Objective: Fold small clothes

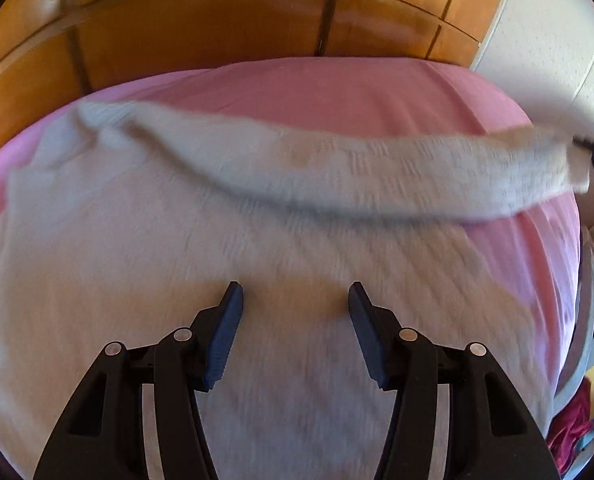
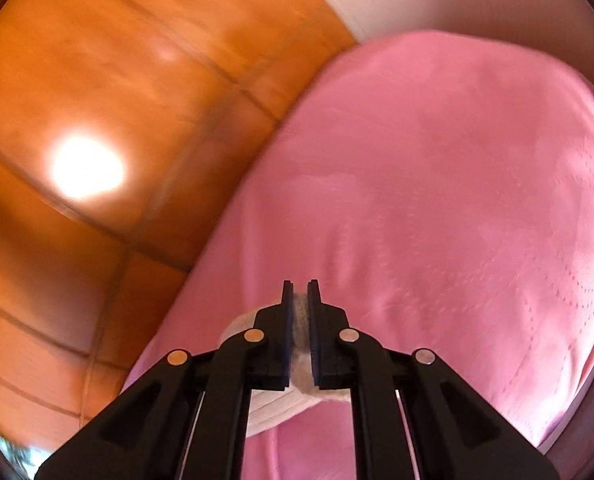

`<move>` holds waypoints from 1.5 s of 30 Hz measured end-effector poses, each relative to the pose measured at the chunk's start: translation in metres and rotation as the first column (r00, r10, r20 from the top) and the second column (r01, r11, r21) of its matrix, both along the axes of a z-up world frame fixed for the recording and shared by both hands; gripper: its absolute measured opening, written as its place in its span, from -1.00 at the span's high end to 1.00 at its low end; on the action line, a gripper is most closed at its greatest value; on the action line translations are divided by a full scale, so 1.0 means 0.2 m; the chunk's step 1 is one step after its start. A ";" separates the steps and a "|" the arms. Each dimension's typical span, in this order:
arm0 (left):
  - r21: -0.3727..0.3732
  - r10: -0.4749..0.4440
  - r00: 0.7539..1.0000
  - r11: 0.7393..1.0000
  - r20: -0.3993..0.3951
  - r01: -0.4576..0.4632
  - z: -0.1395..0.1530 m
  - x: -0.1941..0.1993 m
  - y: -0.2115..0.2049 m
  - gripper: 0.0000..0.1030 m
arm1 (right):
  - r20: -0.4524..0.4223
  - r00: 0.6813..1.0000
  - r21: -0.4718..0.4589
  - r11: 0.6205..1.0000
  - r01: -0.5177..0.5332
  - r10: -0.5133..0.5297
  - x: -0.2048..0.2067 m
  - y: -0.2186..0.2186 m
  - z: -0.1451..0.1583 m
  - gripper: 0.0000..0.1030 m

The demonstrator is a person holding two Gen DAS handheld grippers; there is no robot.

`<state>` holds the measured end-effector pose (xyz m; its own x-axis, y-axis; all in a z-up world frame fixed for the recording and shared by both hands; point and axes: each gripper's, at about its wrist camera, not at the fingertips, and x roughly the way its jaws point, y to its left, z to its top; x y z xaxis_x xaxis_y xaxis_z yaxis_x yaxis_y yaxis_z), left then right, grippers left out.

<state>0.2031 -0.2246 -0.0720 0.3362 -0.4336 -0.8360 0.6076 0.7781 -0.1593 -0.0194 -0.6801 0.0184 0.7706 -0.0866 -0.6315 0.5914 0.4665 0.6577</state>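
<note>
Right gripper clamps grey garment edge; left gripper above it.

The garment is seen as pale grey cloth, matt, with a fine ribbed knit. The sheet is pink cloth, smooth, with a faint woven sheen. The cabinet is glossy orange wood. Both grippers are matt black plastic, with ridged blue pads and metal pins.

Your home bedroom: pink-sheeted bed, wooden wardrobe behind, white wall beside you.
</note>
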 end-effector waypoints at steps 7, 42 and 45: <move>-0.089 0.054 0.997 0.994 -0.048 -0.058 0.01 0.24 -0.13 -0.03 | -0.045 0.999 -0.049 0.999 0.015 -0.017 0.03 -0.06 -0.11 0.20; -0.109 0.193 0.981 0.976 0.008 -0.190 0.07 0.57 -0.46 -0.04 | 0.256 0.961 0.255 0.966 0.035 -0.103 0.06 0.02 -0.14 0.74; -0.104 0.225 0.974 0.970 0.026 -0.221 0.09 0.59 -0.41 -0.03 | 0.173 0.978 0.199 0.977 0.076 -0.112 0.16 -0.10 -0.18 -0.46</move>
